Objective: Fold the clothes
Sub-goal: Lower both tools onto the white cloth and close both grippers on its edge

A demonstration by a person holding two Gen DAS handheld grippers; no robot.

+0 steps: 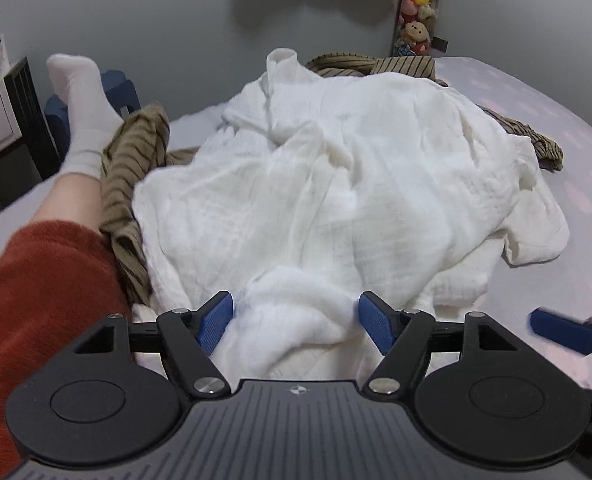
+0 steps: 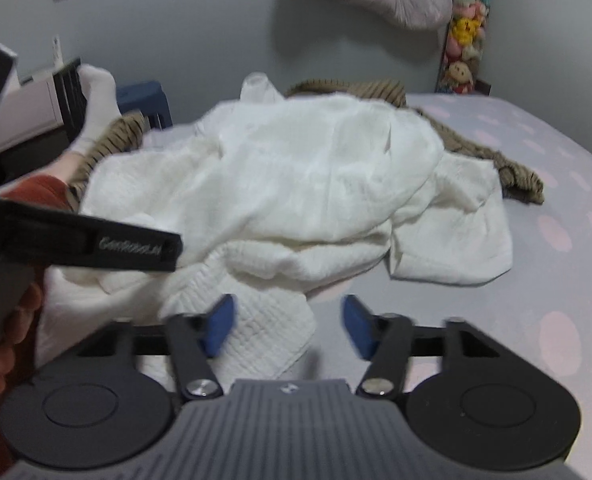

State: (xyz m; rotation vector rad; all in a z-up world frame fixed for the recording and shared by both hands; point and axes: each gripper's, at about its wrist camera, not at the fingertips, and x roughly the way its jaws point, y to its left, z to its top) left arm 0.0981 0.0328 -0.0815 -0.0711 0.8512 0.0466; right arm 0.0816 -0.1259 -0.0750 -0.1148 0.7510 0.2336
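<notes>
The white garment (image 1: 335,184) lay crumpled in a heap on the bed (image 1: 575,160), spread over a brown striped garment (image 1: 132,160) whose edges showed at the left, at the far side and at the right. Nothing was folded yet; the step in hand looked like the first grasp, taking hold of the near edge so the white piece could be lifted and laid flat.

The left gripper (image 1: 296,320) stood with its jaws wide apart around a bunched ridge of white cloth, the blue pads (image 1: 216,322) just beside the fabric rather than pinching it. The right gripper (image 2: 288,326) was also open, jaws narrower, over a waffle-textured corner (image 2: 264,328) of the white garment. That corner lay against the left pad, while bare sheet showed by the right one. The right view was blurred, so whether the left pad pressed the cloth could not be told.

The next move probably called for both pairs of jaws to close on a single layer at the hem, well apart, then lift and pull outward to spread the piece clear of the striped one beneath.

A person's leg in a white sock (image 1: 84,112) lay at the left of the pile. A tall clear tube (image 1: 417,12) by the wall held stacked plush toys. No basket for clothes showed.
</notes>
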